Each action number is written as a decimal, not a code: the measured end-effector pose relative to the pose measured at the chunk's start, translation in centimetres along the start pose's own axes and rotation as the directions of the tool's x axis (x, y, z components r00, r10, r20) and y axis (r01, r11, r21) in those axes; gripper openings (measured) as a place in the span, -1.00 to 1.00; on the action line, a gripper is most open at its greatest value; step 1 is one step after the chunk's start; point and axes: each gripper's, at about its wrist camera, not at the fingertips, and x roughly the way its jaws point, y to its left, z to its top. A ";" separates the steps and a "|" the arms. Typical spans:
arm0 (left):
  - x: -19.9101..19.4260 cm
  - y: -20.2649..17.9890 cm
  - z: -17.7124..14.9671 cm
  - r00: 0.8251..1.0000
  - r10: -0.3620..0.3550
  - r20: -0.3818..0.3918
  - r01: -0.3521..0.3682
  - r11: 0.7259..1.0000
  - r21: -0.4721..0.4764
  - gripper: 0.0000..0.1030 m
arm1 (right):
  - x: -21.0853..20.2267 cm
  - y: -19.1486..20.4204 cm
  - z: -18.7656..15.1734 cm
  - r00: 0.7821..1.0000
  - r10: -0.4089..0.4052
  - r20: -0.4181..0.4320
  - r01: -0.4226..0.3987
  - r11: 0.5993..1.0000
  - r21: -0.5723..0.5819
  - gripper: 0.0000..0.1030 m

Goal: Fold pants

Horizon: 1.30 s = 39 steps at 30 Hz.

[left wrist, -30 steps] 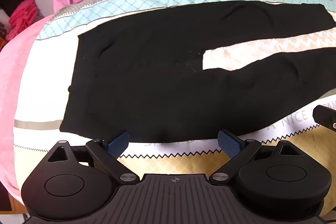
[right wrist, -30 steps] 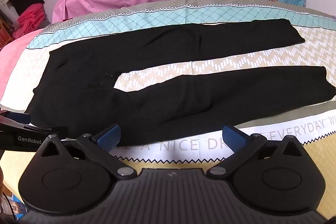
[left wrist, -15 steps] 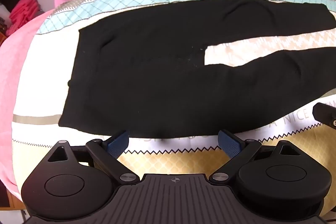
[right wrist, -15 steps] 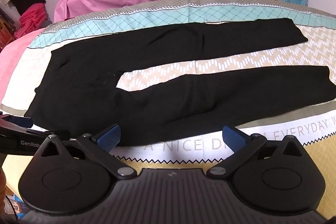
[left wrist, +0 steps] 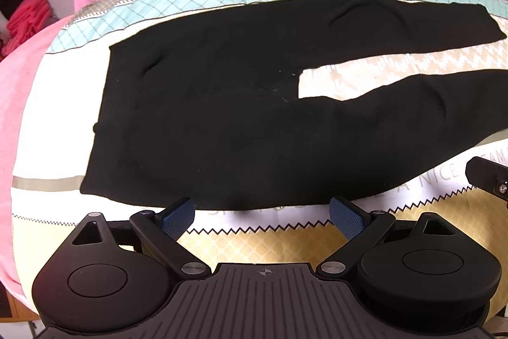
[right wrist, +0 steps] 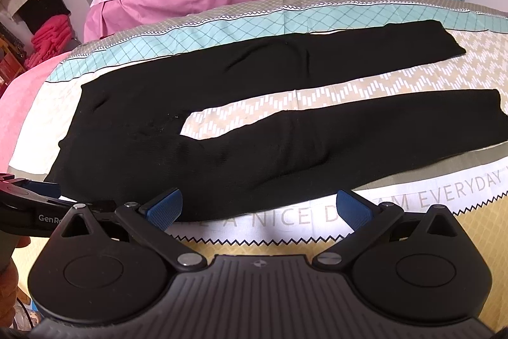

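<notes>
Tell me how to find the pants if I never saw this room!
Look at the near bed with the patterned cover printed with big letters. Spread flat across it lie the black pants, waist on the left, two legs stretching right with a strip of cover showing between them. They are the only plain black thing on the colourful bedding.

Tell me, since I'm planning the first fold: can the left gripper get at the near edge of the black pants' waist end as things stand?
Probably yes. The left gripper is open, its blue pads just short of the black pants, whose near edge lies flat on the patterned bedspread. Nothing lies between them.
</notes>
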 end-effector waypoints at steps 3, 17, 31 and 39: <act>0.0 0.0 -0.1 1.000 -0.002 -0.002 0.002 1.000 0.000 1.00 | 0.0 0.2 0.0 1.000 0.001 -0.002 -0.001 1.000 -0.002 0.99; 0.1 0.4 -0.3 1.000 -0.006 -0.010 0.006 1.000 -0.010 1.00 | 0.2 0.7 0.1 1.000 0.014 -0.008 -0.014 1.000 -0.008 0.99; 0.2 0.5 -0.6 1.000 -0.003 -0.007 0.003 1.000 -0.019 1.00 | -0.1 0.5 -0.3 1.000 0.025 0.002 -0.025 1.000 0.006 0.99; 0.1 0.0 -0.7 1.000 -0.007 -0.002 0.007 1.000 -0.003 1.00 | -0.3 0.3 -0.4 0.999 0.033 0.002 -0.033 0.999 0.011 0.99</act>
